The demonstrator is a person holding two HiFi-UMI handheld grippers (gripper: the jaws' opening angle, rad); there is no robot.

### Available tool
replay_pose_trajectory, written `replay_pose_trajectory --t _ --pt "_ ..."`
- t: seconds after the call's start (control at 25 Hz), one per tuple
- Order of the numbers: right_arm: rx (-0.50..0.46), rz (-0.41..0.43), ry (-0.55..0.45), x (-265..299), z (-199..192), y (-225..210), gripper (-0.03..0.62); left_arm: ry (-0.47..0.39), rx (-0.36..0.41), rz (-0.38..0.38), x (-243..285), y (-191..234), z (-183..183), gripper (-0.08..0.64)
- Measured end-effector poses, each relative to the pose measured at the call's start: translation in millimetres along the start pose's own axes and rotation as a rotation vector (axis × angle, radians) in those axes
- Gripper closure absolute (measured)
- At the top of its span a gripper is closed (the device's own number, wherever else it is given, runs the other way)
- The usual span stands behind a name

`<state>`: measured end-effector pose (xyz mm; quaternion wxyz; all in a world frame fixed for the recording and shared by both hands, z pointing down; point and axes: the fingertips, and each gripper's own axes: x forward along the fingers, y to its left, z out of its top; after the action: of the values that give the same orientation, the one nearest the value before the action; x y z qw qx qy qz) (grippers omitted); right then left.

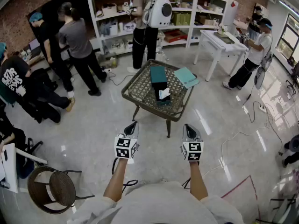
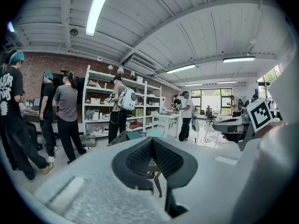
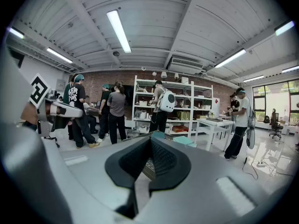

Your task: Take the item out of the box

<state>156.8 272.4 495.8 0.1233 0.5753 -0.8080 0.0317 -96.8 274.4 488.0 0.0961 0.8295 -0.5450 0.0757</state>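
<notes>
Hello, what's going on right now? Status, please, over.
Left gripper, right gripper: both shut, empty, short of the wicker table. White item in the open box, untouched. Nothing between grippers and box.

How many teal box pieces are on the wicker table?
2. One teal piece lies near the table's far edge; the other teal piece overhangs its far-right corner. None looks hidden.

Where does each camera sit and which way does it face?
Head view: on the head, steeply down; both forearms, left gripper, right gripper, table.
Left gripper view: along its shut jaws toward the shelves; right gripper's cube at right.
Right gripper view: same aim, jaws shut; left gripper's cube at left.
All share the table and shelves.
</notes>
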Motion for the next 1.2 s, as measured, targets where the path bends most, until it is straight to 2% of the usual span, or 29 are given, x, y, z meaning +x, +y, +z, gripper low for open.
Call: replay_pose_trajectory --t 0.48,1.2 --pt "0.006 0.038 0.017 3.4 -11.2 -4.2 0.592 0.026 -0.008 0.015 5.7 -9.3 -9.9 0.558" --pt "-0.018 0.082 -0.004 20.4 -21.3 -56.3 0.592 0.046 -0.008 0.048 51.5 -53.1 -16.6 0.557"
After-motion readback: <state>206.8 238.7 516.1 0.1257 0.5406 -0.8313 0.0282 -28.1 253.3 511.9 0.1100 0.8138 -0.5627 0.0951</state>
